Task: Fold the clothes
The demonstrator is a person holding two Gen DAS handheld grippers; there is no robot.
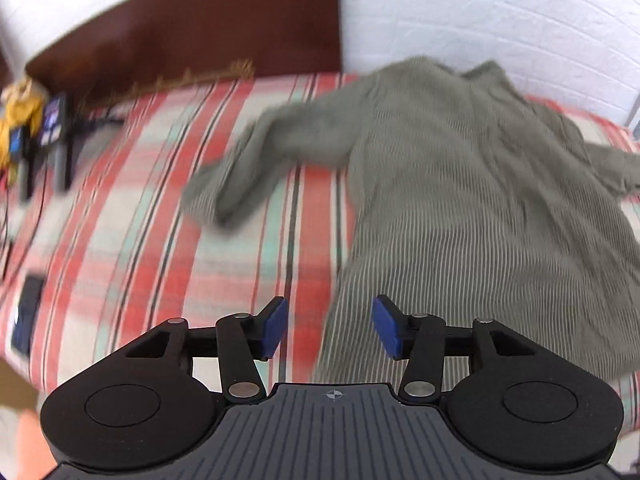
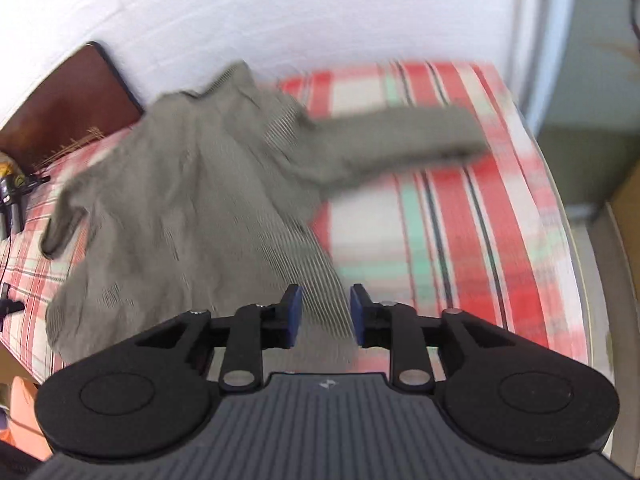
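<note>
left gripper (image 1: 329,328) open, right gripper (image 2: 323,315) open

Both wrist views steeply down, close over shared shirt (image 1: 460,200)

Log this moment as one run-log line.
task: fold clothes | shirt: spread on bed | left gripper: open, empty | right gripper: open, hem between pads

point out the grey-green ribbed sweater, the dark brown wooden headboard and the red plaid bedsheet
grey-green ribbed sweater (image 1: 460,184): left wrist view, mid body
dark brown wooden headboard (image 1: 192,20): left wrist view, panel centre
red plaid bedsheet (image 2: 460,232): right wrist view, bare stripes
</note>
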